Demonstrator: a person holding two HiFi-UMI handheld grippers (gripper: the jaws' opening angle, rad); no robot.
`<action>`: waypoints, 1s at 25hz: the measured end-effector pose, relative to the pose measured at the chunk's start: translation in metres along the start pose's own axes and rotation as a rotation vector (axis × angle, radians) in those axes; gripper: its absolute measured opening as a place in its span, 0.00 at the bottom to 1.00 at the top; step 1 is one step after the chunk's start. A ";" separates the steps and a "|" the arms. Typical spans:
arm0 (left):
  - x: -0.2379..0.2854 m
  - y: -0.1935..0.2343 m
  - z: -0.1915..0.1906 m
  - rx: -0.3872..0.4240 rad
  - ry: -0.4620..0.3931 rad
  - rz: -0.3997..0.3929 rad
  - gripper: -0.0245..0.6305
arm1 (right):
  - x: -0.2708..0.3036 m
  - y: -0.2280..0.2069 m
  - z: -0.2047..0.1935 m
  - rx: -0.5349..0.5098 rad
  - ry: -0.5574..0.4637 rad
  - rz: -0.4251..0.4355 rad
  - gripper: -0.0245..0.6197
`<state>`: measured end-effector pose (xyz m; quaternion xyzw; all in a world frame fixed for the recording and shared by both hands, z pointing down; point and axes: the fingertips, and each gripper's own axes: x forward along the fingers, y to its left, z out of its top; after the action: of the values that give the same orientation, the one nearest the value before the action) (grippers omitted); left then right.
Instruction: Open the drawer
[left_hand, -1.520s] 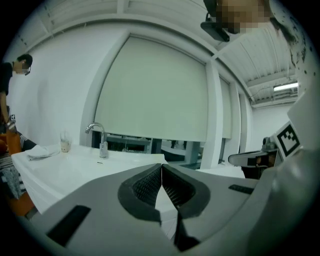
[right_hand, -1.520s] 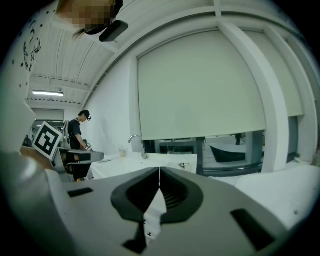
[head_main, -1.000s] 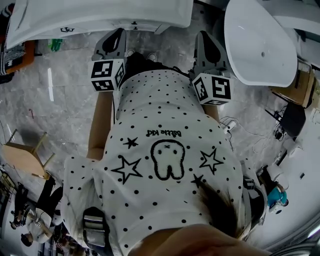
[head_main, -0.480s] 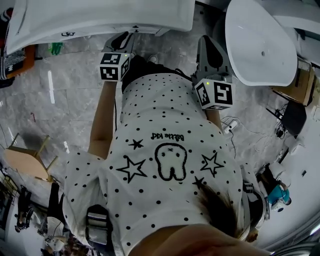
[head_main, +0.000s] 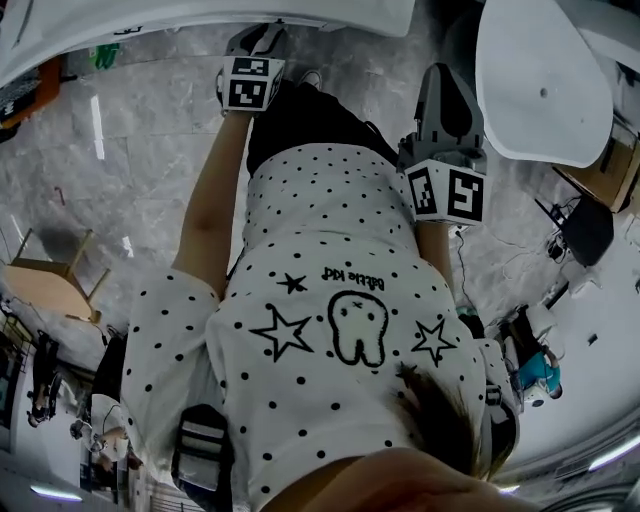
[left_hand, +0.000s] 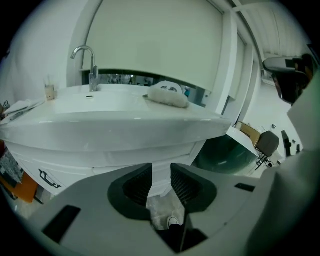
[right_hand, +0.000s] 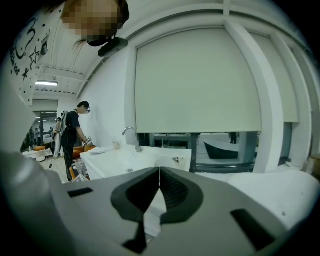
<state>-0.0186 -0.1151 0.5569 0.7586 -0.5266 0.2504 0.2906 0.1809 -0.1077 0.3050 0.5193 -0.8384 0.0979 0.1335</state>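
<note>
- Drawer (left_hand: 95, 172): the wide white front panel in the white vanity cabinet (head_main: 200, 15), right under the white basin top (left_hand: 115, 122). Its long axis runs level, left to right across the left gripper view, and its face points out at the left gripper. From here I cannot tell whether it sits flush or ajar.
- Grey marble-look tile floor (head_main: 150, 170): it spreads between the cabinet and the person. Directly in front of the drawer it shows only the person's shoe (left_hand: 173, 221).
- Pale roller blind (left_hand: 155, 40): it fills the window behind the basin.
- White oval bathtub (head_main: 545, 60): it stands to the right of the cabinet, near its corner.
- Left gripper (left_hand: 161, 172): it points down at the cabinet's lower front. The jaws are opening, with a plain gap and nothing between them, and they do not touch the drawer.
- Right gripper (right_hand: 160, 172): it is held nearly level and higher up, away from the cabinet. The jaws meet at the tips, with nothing between them.
- White folded towel (left_hand: 167, 95): it lies on the basin top, towards the right.
- Chrome arched tap (left_hand: 89, 62): it stands upright at the back left.
- Small clear glass (left_hand: 49, 90): it stands just left of the tap.
</note>
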 end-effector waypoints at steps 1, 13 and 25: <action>0.005 0.004 -0.004 0.003 0.003 0.014 0.21 | 0.003 0.004 -0.001 0.002 0.000 0.008 0.06; 0.078 0.030 -0.070 -0.117 0.081 0.052 0.24 | 0.018 0.038 -0.041 0.018 0.103 0.093 0.06; 0.137 0.053 -0.098 -0.133 0.108 0.098 0.30 | 0.017 0.046 -0.082 0.069 0.187 0.100 0.06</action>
<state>-0.0323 -0.1508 0.7295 0.6963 -0.5622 0.2694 0.3557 0.1428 -0.0771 0.3867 0.4699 -0.8431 0.1814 0.1880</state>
